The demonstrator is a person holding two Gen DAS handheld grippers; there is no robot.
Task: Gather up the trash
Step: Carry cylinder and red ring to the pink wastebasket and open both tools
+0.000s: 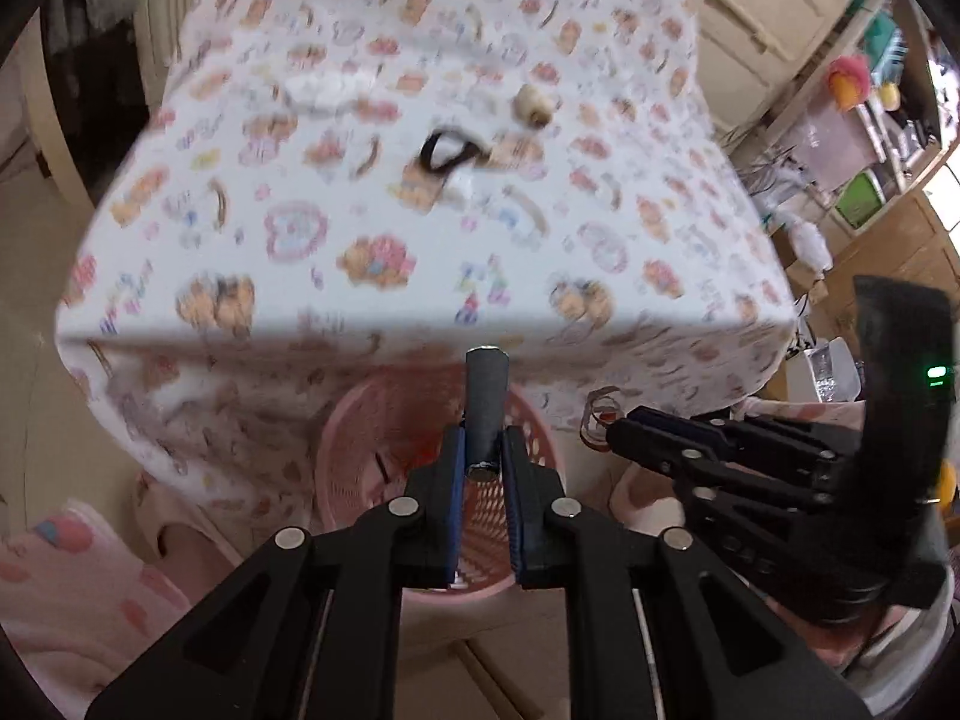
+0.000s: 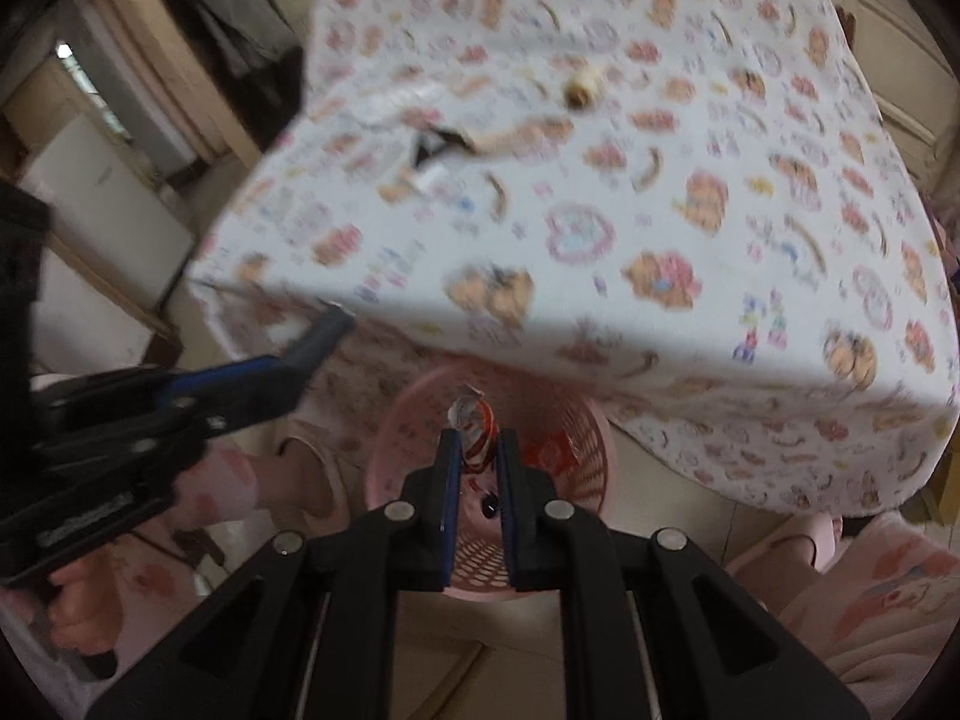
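Pink basket [image 1: 528, 420] sits on the floor below the worktop [image 1: 420, 180] edge. The left hand-held gripper [image 1: 485, 456] pinches a dark battery [image 1: 485, 408] above it; the right hand-held gripper [image 2: 478, 450], at three o'clock, clamps a crumpled wrapper [image 2: 474, 429] over it.

Patterned tablecloth, cupboards and cluttered shelves

A white tablecloth [image 1: 420, 228] printed with pink and orange cartoon figures fills the upper middle of both wrist views and hangs down over the table's near edge. In the left wrist view, cream cupboard doors [image 1: 774, 12] stand at the upper right, and beside them, at the right edge, shelves [image 1: 864, 138] crowded with coloured items, among them a green box [image 1: 861, 199]. In the right wrist view a white cabinet [image 2: 102, 210] stands at the left. Beige floor tiles [image 2: 480, 648] show along the bottom.
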